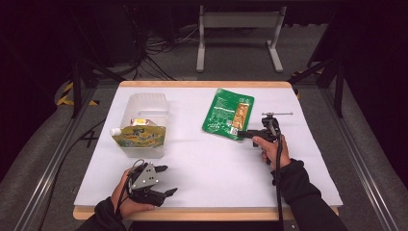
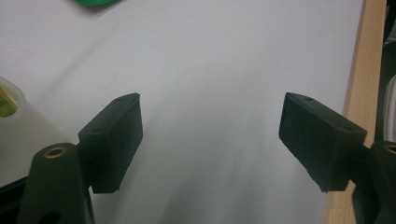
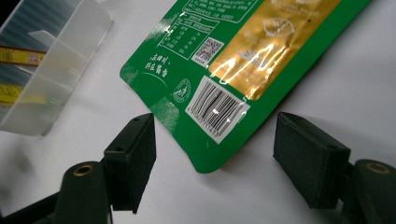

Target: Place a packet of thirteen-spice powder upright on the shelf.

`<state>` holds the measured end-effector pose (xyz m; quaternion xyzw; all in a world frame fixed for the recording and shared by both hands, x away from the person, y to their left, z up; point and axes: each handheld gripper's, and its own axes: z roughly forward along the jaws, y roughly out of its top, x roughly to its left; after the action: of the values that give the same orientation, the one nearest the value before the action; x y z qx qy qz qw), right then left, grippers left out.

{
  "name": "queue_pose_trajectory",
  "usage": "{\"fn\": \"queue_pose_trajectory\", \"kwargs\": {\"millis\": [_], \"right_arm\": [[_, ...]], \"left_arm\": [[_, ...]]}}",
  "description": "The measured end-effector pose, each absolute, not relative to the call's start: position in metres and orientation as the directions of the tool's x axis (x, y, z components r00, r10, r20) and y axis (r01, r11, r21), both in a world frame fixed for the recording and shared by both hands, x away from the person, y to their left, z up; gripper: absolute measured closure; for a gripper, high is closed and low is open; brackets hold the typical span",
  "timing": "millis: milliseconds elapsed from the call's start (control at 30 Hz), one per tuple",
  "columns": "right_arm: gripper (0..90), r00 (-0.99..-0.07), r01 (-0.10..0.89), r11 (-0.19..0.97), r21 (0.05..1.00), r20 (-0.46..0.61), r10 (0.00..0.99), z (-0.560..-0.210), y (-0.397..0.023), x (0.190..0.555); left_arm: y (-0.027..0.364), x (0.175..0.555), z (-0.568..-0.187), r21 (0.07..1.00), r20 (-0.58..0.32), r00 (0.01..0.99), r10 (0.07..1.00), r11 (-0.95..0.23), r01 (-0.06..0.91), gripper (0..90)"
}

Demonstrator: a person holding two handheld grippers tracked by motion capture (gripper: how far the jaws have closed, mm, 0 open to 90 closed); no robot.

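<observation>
The green pouch (image 3: 219,79) is glossy plastic film with a reflective gold panel, lightly creased. The container (image 1: 144,111) is translucent, smooth plastic. The yellow pouch (image 1: 139,135) inside it has a glossy printed skin. The tabletop (image 1: 211,168) is matt white with a bare wood edge. The jaws are matt black, with finely textured pads.

The green pouch (image 3: 233,70) is cut off by the top edge in the right gripper view; its small print is unreadable. The clear container (image 2: 11,121) is clipped at left in the left gripper view.
</observation>
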<state>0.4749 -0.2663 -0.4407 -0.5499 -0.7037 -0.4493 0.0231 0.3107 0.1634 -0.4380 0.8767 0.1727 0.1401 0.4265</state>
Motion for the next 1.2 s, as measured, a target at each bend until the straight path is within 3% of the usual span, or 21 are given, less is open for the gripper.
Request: {"fn": "queue_pose_trajectory", "kwargs": {"millis": [333, 400, 500, 633, 867, 1200], "right_arm": [[27.7, -0.455, 0.807, 0.033, 0.59, 0.585, 0.672, -0.445, -0.255, 0.472], [36.9, -0.462, 0.799, 0.04, 0.599, 0.571, 0.679, -0.446, -0.253, 0.473], [62.1, -0.447, 0.793, 0.025, 0.609, 0.553, 0.703, -0.45, -0.254, 0.475], [75.2, -0.446, 0.781, 0.026, 0.624, 0.529, 0.722, -0.452, -0.256, 0.475], [85.4, -0.466, 0.763, 0.059, 0.644, 0.484, 0.74, -0.45, -0.259, 0.472], [87.0, -0.567, 0.73, 0.172, 0.662, 0.445, 0.693, -0.435, -0.266, 0.444]], "left_arm": [[0.162, 0.31, -0.438, 0.796, 0.098, 0.903, 0.417, -0.578, 0.18, 22.1], [0.161, 0.311, -0.439, 0.795, 0.095, 0.904, 0.417, -0.578, 0.183, 22.2], [0.156, 0.313, -0.439, 0.797, 0.088, 0.909, 0.408, -0.576, 0.182, 22.3], [0.149, 0.314, -0.44, 0.791, 0.091, 0.912, 0.4, -0.586, 0.178, 22.4], [0.141, 0.316, -0.442, 0.785, 0.101, 0.897, 0.431, -0.588, 0.195, 21.1], [0.129, 0.323, -0.44, 0.788, 0.08, 0.898, 0.432, -0.579, 0.208, 19.5]]}}
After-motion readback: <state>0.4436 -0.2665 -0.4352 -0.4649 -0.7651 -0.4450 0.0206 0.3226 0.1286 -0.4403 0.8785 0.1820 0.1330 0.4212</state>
